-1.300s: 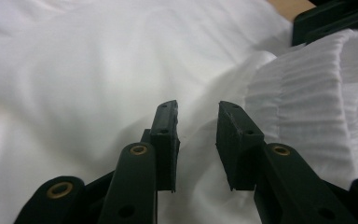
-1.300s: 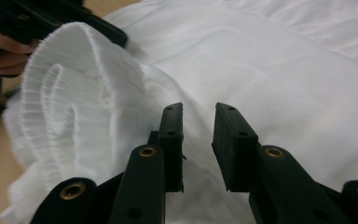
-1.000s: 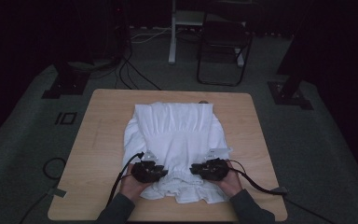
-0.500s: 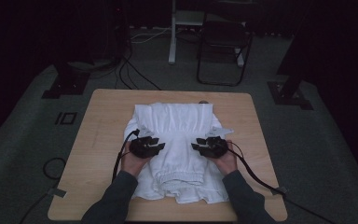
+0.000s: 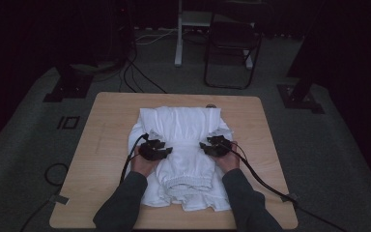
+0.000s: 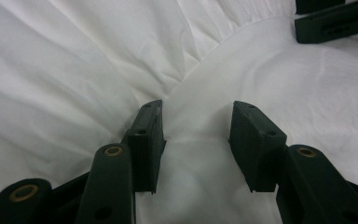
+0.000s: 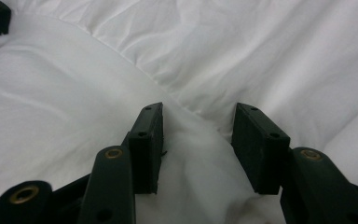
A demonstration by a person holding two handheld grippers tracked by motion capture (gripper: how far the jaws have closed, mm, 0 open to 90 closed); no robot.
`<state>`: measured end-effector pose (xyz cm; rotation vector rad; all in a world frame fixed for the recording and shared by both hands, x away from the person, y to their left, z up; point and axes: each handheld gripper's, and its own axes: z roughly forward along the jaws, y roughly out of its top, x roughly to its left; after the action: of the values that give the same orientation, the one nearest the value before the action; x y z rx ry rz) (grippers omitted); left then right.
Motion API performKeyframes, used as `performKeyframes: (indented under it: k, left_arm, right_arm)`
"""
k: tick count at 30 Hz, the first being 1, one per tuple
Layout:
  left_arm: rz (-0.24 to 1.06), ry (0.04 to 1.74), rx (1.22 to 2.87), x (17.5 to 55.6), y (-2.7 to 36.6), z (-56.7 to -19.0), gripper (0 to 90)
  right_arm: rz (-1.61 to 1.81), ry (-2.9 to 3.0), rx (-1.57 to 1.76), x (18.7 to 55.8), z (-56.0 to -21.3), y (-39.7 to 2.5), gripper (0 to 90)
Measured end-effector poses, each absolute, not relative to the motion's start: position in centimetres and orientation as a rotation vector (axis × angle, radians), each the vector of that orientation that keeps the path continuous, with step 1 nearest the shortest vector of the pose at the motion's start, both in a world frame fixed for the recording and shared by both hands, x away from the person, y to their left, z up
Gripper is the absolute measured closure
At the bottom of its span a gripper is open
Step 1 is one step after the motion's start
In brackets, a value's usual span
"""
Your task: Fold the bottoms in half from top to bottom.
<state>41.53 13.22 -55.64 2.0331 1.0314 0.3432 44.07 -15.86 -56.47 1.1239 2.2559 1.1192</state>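
Dim grey carpet surrounds a pale wooden table (image 5: 101, 145), with a folding chair (image 5: 232, 43) and loose cables beyond its far edge. On the table lies a white garment (image 5: 183, 125), bunched and partly folded, its elastic-gathered hem (image 5: 187, 182) turned up toward the near side.

Both hands sit on the cloth at about mid-table. The left gripper (image 5: 155, 149) rests on the garment's left half, the right gripper (image 5: 217, 145) on its right half, with a folded band of fabric between them. Half a second ago the two grippers sat in much the same spots; a full second ago they were nearer the table's front edge, over the lower part of the garment, so the hands have travelled away from the person and a fold of cloth now lies further up.

In the left gripper view, the left gripper (image 6: 196, 133) has its jaws spread apart, with a raised ridge of white fabric lying in the gap; the pads seem not to pinch it, though the cloth hides their lower edges. In the right gripper view, the right gripper (image 7: 198, 135) likewise stands open, with a soft peak of cloth rising between the jaws.
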Motion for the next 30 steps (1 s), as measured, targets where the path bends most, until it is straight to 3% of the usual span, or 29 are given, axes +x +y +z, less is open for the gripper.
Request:
performKeyframes:
  k: [20, 30]
  left_arm:
    - [0.322, 0.989, 2.025, 32.9, 13.8, -56.3, 54.3]
    - [0.376, 0.99, 2.028, 30.4, 13.9, -56.0, 54.1]
  right_arm:
    - [1.14, 2.296, 1.086, 35.9, -56.9, -16.2, 52.5]
    - [1.152, 2.309, 1.075, 34.1, -57.0, -16.1, 52.4]
